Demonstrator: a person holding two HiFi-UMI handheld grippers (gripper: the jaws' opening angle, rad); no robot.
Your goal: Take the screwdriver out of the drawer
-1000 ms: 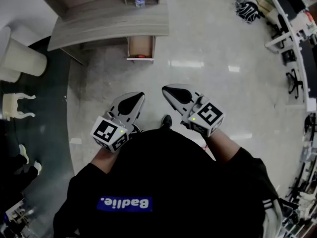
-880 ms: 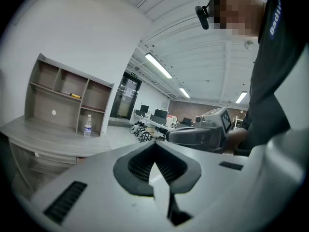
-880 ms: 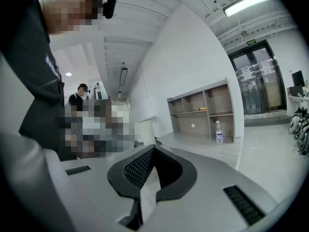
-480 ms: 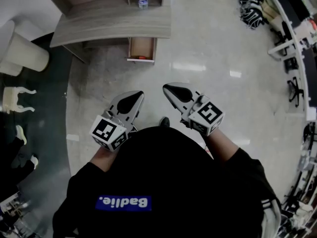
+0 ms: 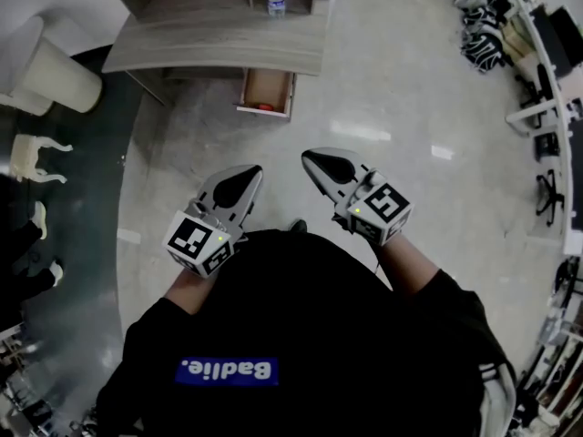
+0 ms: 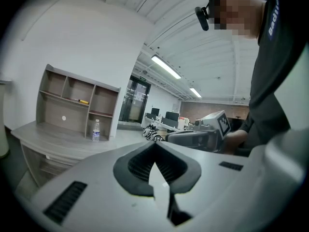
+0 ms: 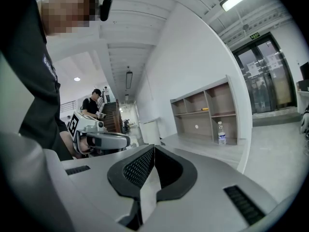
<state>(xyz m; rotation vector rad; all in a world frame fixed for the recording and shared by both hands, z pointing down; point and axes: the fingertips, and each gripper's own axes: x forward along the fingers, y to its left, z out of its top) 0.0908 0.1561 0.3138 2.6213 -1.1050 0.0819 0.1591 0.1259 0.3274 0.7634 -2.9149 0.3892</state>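
Screwdriver with a red handle [image 5: 264, 107] lies at the near edge of the open wooden drawer [image 5: 267, 87] under the grey wood-grain desk [image 5: 219, 44], now slightly nearer than a second ago, while the left gripper [image 5: 248, 175] and right gripper [image 5: 314, 161] stay closed and empty, well short of it.

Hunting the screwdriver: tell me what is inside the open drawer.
The drawer shows a bare wooden bottom and one small red thing by its front edge, too small to identify. The desk top covers its rear part.
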